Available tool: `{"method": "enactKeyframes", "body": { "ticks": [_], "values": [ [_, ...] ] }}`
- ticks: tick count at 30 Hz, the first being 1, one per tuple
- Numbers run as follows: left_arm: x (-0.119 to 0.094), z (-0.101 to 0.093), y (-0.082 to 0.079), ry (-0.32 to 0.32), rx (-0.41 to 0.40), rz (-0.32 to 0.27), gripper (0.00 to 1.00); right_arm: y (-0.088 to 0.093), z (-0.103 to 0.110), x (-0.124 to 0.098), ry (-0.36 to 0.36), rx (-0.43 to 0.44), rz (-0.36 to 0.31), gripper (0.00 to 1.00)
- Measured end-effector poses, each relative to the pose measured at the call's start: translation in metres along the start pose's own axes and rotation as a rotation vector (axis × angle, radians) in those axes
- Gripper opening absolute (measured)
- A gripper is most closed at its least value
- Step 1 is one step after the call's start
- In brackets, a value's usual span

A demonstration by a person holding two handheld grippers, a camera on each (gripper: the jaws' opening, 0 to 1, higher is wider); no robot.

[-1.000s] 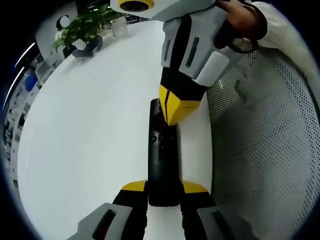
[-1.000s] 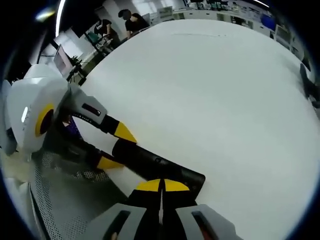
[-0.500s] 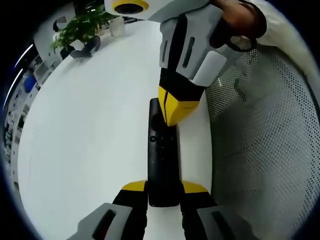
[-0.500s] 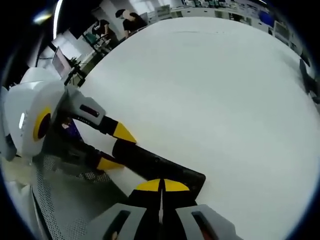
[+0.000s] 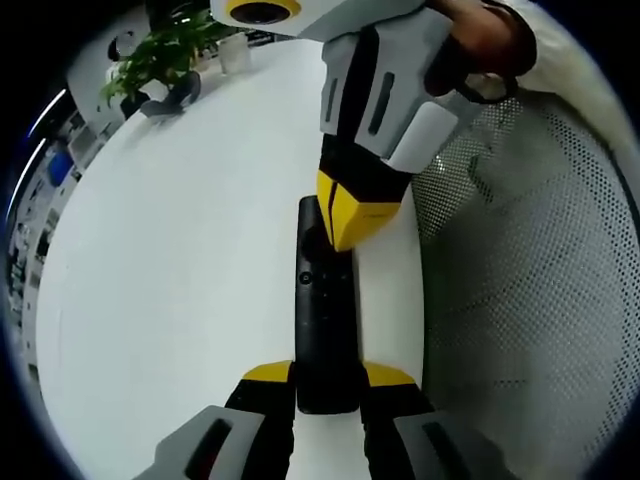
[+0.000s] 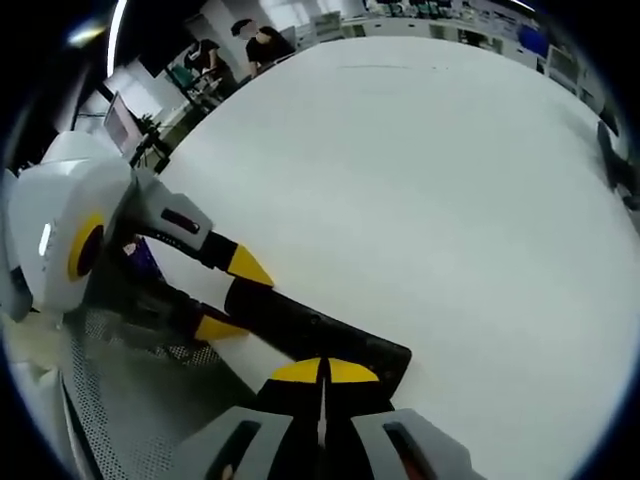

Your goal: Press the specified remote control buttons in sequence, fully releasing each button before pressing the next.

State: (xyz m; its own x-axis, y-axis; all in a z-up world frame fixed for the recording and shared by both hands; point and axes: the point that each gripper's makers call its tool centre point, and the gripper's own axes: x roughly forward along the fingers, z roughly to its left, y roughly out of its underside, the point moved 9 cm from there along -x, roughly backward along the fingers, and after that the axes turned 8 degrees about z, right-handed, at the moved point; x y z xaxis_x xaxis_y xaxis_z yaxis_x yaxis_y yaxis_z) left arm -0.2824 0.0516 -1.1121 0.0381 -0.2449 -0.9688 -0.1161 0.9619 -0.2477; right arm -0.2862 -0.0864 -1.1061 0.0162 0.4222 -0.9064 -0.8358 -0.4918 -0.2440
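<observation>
Pinching the remote (image 5: 325, 330) lengthwise at its near end, the left tool (image 5: 327, 375) is steadying it while the right tool (image 5: 350, 215), jaws pressed together, is bearing down on its far buttons.

A wide white table (image 5: 180, 260) is being lit evenly from above. A leafy potted plant (image 5: 160, 55) is standing at its far edge. Beside the table, a white perforated panel (image 5: 530, 300) is being seen. Beyond the table's far end, desks with screens (image 6: 450, 15) and two people (image 6: 235, 45) are being shown.
</observation>
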Motion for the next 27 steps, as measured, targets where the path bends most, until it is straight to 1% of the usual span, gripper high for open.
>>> {"method": "enactKeyframes", "body": {
  "ticks": [3, 8, 14, 27],
  "values": [
    [0.0001, 0.0001, 0.0005, 0.001, -0.003, -0.004, 0.23, -0.0008, -0.0006, -0.0008, 0.004, 0.004, -0.002, 0.0],
    [0.0002, 0.0002, 0.0006, 0.002, -0.001, -0.005, 0.23, -0.0052, -0.0012, -0.0051, -0.004, 0.014, -0.043, 0.0],
    [0.0004, -0.0001, 0.0007, 0.001, -0.002, -0.008, 0.23, -0.0064, -0.0033, 0.001, 0.017, 0.0, -0.022, 0.0],
    [0.0004, 0.0004, 0.0007, 0.005, 0.002, -0.006, 0.23, -0.0088, -0.0016, 0.0006, 0.034, -0.037, 0.002, 0.0]
  ]
}}
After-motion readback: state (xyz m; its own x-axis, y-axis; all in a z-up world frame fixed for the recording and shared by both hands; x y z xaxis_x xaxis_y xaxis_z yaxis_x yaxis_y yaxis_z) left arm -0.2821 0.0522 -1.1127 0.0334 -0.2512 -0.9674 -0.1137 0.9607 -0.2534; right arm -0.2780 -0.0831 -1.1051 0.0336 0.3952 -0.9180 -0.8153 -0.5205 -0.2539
